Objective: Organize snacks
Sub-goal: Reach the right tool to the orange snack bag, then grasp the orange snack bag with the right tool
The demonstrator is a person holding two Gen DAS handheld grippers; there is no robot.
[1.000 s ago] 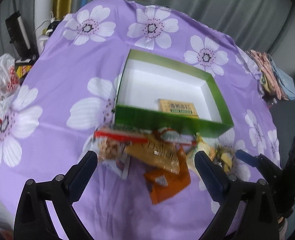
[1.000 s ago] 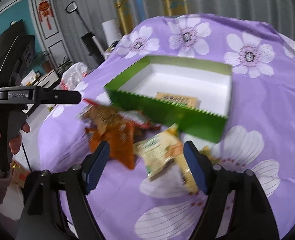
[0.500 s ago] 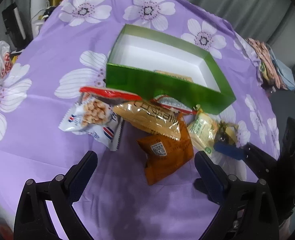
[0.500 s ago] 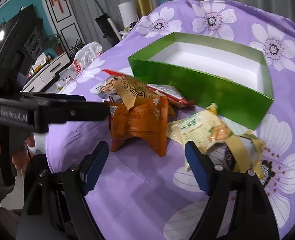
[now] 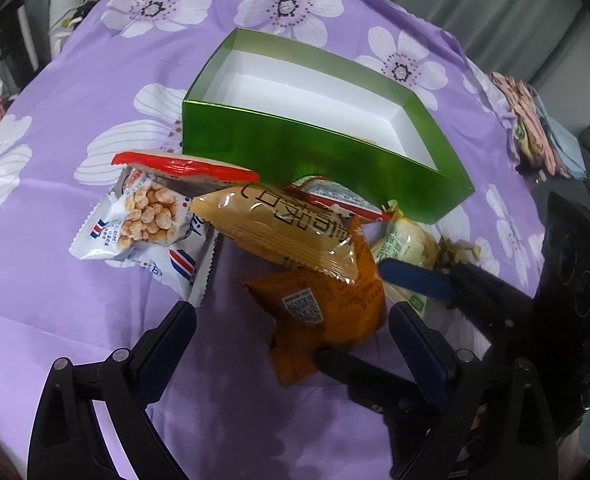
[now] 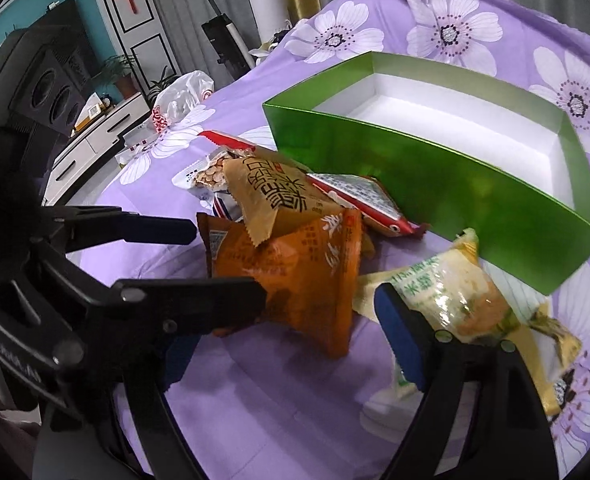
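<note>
A green box with a white inside stands open on the purple flowered cloth; it also shows in the right wrist view. In front of it lies a heap of snack packs: an orange pack, a tan pack, a white peanut pack, a red-edged pack and a pale green pack. My left gripper is open, its fingers either side of the orange pack. My right gripper is open, also around the orange pack.
The cloth-covered table drops away at its edges. Folded clothes lie at the far right. A plastic bag, a TV cabinet and a vacuum stand beyond the left edge.
Both grippers have moved down and in toward the snack heap. Their fingers now flank the orange pack from opposite sides. The packs lie as before.
</note>
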